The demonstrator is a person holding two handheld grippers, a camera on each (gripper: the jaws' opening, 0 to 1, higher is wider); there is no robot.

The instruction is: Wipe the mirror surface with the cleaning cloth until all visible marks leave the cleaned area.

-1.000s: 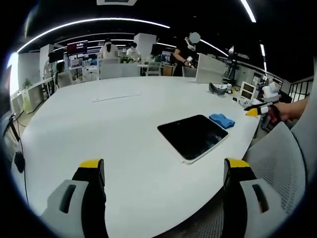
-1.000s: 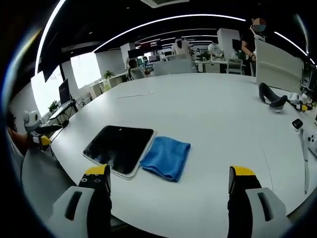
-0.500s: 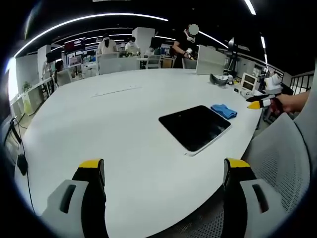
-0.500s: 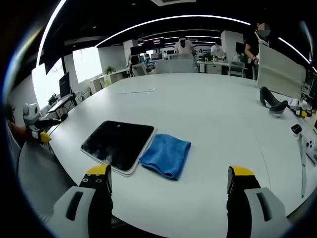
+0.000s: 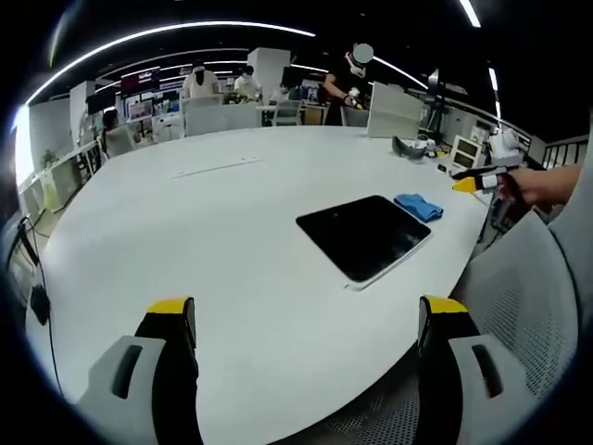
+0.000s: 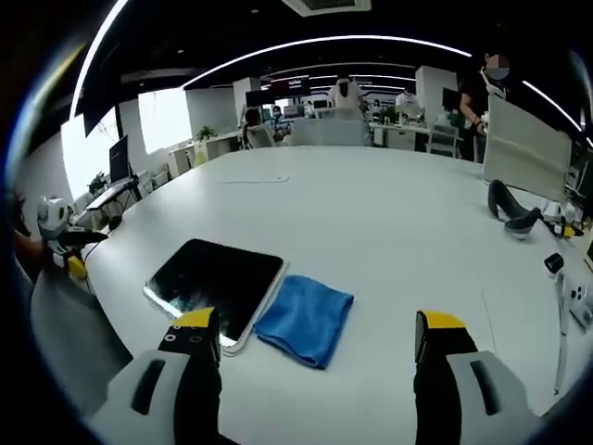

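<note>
Since a second ago my right hand-held gripper (image 6: 306, 334) has dropped closer to the table (image 6: 389, 222), so the cloth (image 6: 304, 319) now sits low in the right gripper view, right between its jaws. Those jaws stand wide apart and hold nothing. The cloth itself has not shifted: it lies flat, blue and folded, touching the near edge of the mirror (image 6: 215, 285), which lies dark side up near the table's rim. In the left gripper view the mirror (image 5: 364, 234) and cloth (image 5: 418, 206) are well ahead of my left hand-held gripper (image 5: 306, 324), whose jaws are also apart and empty. That view has hardly changed over the last half second. I can see the right one (image 5: 477, 181) coming in from the side there.

I judge this as the approach to picking up the cloth; no wiping has begun. Faint smudges show on the mirror's near corner, so cleaning is all still ahead.
</note>
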